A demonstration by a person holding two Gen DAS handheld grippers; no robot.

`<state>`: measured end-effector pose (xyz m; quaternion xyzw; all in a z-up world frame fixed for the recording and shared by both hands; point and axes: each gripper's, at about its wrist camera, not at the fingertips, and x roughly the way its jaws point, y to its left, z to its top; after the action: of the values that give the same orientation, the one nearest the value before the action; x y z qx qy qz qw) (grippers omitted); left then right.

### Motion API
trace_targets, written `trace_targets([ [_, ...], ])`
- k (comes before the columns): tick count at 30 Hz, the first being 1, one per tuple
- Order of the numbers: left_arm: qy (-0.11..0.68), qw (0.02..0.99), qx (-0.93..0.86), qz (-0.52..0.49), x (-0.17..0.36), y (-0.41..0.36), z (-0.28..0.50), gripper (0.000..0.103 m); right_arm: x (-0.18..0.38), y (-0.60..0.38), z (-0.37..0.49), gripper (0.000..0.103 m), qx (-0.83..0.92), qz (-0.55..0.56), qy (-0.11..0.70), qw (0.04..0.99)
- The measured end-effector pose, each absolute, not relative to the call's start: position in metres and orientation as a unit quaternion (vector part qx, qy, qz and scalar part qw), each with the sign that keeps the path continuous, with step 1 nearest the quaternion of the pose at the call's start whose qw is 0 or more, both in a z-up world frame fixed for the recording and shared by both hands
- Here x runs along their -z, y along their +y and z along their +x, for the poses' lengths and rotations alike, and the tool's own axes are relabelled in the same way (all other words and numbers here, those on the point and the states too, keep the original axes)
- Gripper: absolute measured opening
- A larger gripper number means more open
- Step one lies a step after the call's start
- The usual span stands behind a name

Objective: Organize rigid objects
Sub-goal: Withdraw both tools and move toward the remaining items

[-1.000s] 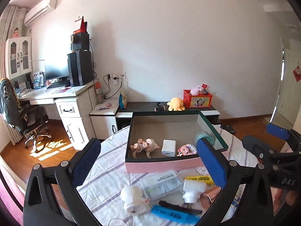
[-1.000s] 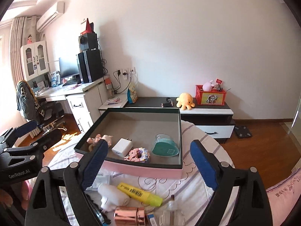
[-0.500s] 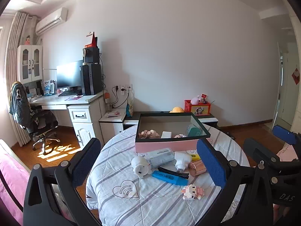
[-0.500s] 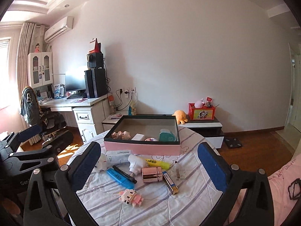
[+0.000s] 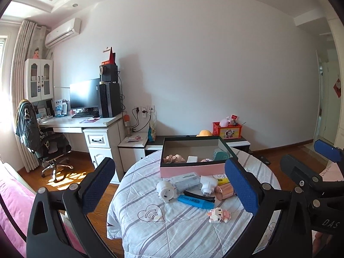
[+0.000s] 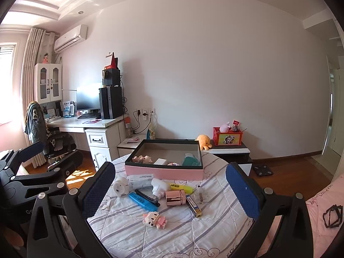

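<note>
A round surface (image 6: 172, 236) under a striped quilt carries a pink box (image 6: 164, 169) with loose items just in front. Left gripper (image 5: 169, 189) and right gripper (image 6: 169, 189) hover with jaws wide, holding nothing. A desk (image 6: 86, 124) stands behind.

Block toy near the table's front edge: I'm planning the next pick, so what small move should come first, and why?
Probably bring the right tongs forward and down over the block toy. Both tongs are open and empty, the toy lies apart from the other clutter and nearest to them, and the box behind still has bare floor.
</note>
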<state>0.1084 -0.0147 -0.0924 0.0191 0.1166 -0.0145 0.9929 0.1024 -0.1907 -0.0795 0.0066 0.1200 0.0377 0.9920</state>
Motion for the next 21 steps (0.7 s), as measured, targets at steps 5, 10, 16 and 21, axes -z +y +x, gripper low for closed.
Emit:
trace_targets([
  [5, 0.113, 0.993, 0.014, 0.020, 0.092, -0.015, 0.106, 0.103, 0.079, -0.190, 0.099, 0.103, -0.038, 0.007, 0.116, 0.992],
  [10, 0.119, 0.993, 0.017, 0.019, 0.093, -0.016, 0.107, 0.103, 0.081, -0.191, 0.100, 0.103, -0.037, 0.007, 0.121, 0.992],
  [16, 0.153, 0.988, 0.030, 0.021, 0.110, -0.023, 0.124, 0.103, 0.094, -0.196, 0.114, 0.103, -0.034, 0.011, 0.143, 0.989],
  [21, 0.211, 0.976, 0.049, 0.024, 0.141, -0.037, 0.155, 0.103, 0.123, -0.209, 0.135, 0.103, -0.023, 0.015, 0.185, 0.982],
])
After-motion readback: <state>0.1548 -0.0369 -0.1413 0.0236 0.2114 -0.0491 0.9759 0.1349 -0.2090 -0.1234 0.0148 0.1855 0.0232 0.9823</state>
